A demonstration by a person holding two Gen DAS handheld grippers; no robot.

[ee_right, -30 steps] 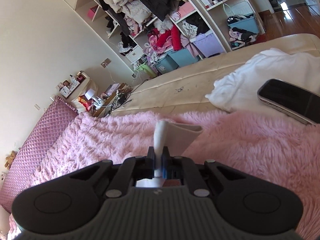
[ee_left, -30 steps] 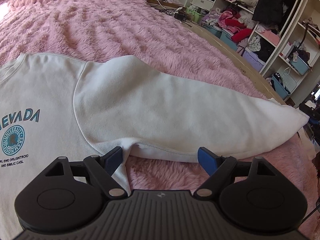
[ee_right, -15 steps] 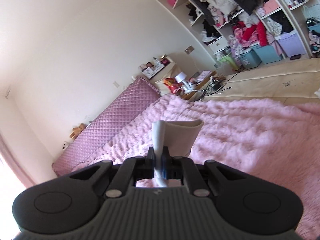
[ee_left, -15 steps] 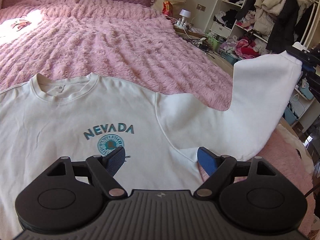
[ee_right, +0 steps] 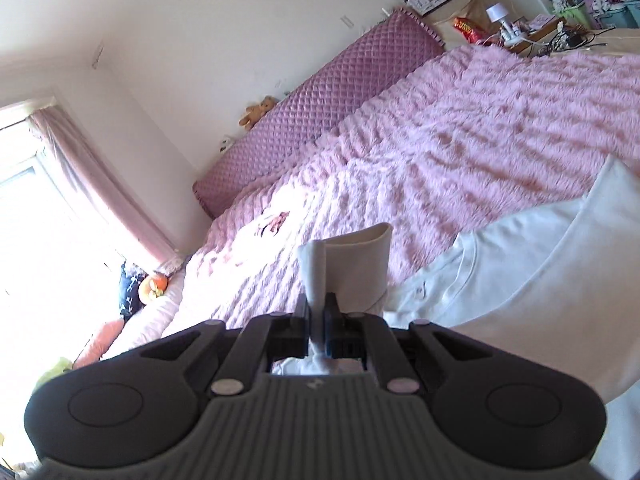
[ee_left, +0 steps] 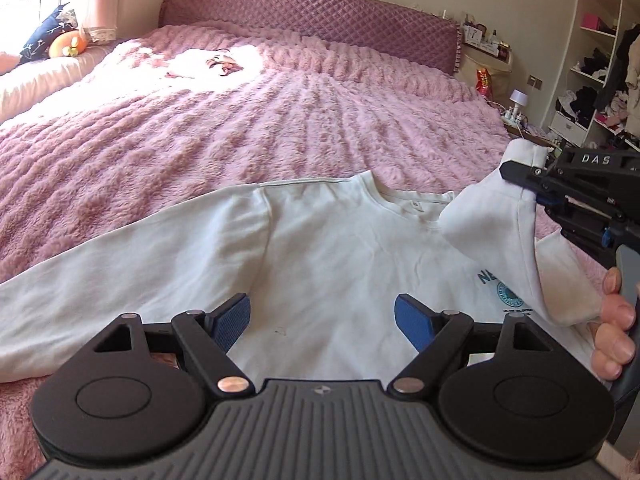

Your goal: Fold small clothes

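Note:
A white sweatshirt with a teal NEVADA print lies face up on the pink bed. My left gripper is open and empty, low over the sweatshirt's lower chest. My right gripper is shut on the sleeve cuff. In the left wrist view that gripper holds the sleeve lifted over the sweatshirt's chest, partly covering the print. The other sleeve lies stretched out flat to the left.
The fluffy pink blanket covers the bed up to a quilted purple headboard. A small garment lies far up the bed. Pillows sit at the far left. Cluttered shelves stand to the right.
My right gripper has carried the sleeve up off the bed edge and across over the sweatshirt's chest. My left gripper has swung left, from the sleeve side to over the body.

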